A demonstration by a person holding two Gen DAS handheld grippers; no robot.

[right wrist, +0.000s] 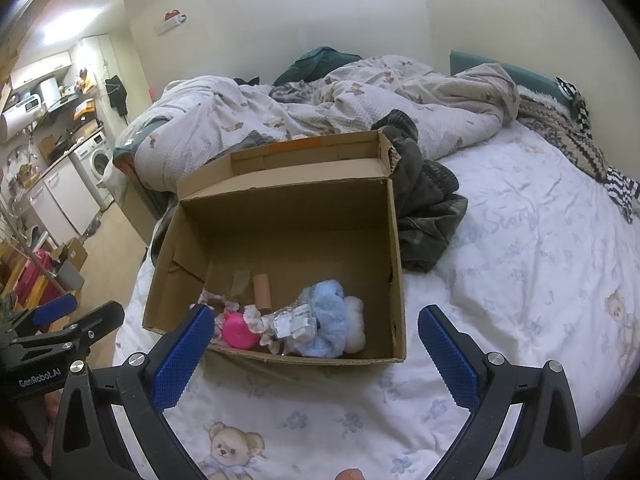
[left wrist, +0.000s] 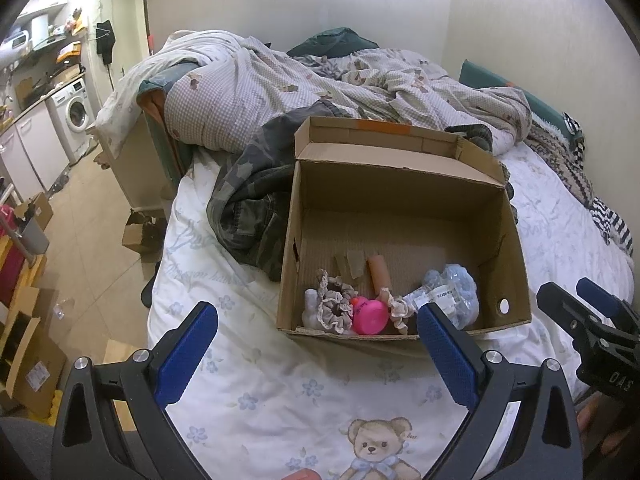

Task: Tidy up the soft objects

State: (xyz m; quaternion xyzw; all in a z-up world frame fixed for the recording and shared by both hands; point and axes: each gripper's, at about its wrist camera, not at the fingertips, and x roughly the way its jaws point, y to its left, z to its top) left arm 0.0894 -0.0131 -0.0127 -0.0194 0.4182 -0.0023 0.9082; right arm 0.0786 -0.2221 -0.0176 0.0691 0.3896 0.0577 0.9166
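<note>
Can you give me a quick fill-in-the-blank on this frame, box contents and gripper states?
1. The cardboard box sits on the ____.
2. The round plastic item in the box, next to the lace scrunchie, is coloured ____.
3. The left gripper and the right gripper are both ____ and hold nothing.
4. The fluffy blue toy lies ____ the box.

Missing words: bed; pink; open; inside

a small studio home — unmade bed (left wrist: 540,216) with quilt (left wrist: 248,92) (teddy-bear print), washing machine (left wrist: 74,114) beside kitchen counter (left wrist: 28,110).
</note>
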